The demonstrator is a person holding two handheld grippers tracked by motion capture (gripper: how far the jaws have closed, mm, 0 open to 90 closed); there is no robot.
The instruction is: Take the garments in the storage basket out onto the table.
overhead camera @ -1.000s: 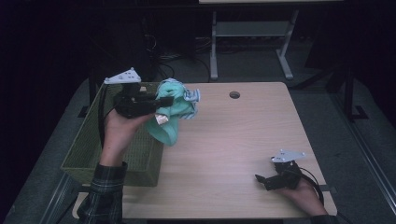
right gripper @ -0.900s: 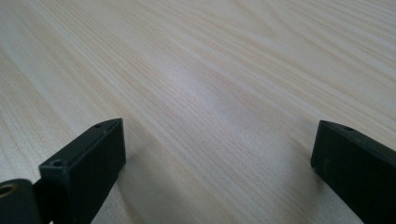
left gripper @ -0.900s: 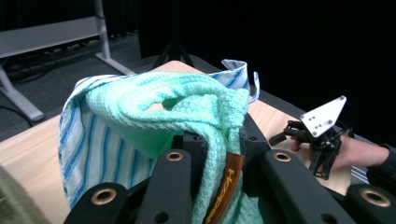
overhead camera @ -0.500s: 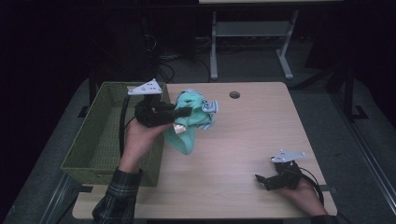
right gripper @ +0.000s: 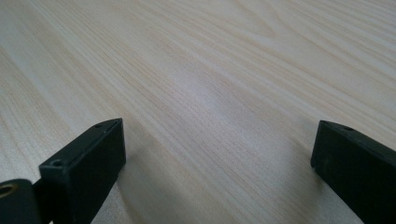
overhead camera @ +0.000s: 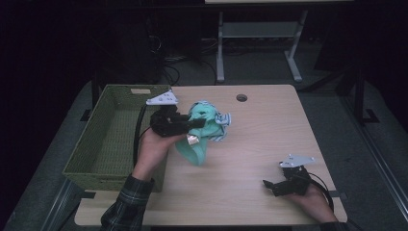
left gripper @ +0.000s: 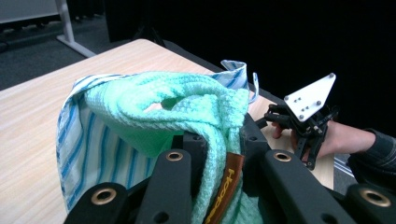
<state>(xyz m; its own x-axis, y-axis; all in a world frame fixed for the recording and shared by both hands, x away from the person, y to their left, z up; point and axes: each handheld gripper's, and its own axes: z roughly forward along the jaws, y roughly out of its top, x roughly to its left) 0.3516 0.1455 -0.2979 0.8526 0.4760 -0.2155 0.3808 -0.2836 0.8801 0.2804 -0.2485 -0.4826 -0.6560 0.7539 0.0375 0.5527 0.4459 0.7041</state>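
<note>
Low right in the high view, the right gripper (overhead camera: 269, 185) rests on the table (overhead camera: 269, 125), jaws wide apart and empty. Centre-left, the left gripper (overhead camera: 199, 124), clamped on the green cloth bundle (overhead camera: 204, 132), has carried it out from over the basket (overhead camera: 110, 139) and lowered it, so laying it out on the table looks next.

**Left gripper clamped and raised, right gripper low with jaws wide**

The left gripper (overhead camera: 199, 123) sits left of centre in the high view, lying about level with its jaws pointing toward the frame's right and pressed tight on a bundle of cloth. The left hand (overhead camera: 153, 147) grips it from below, forearm rising from the bottom edge. The right gripper (overhead camera: 270, 186) sits at lower right, jaws spread apart and aimed left, the right hand (overhead camera: 310, 197) behind it.
</note>
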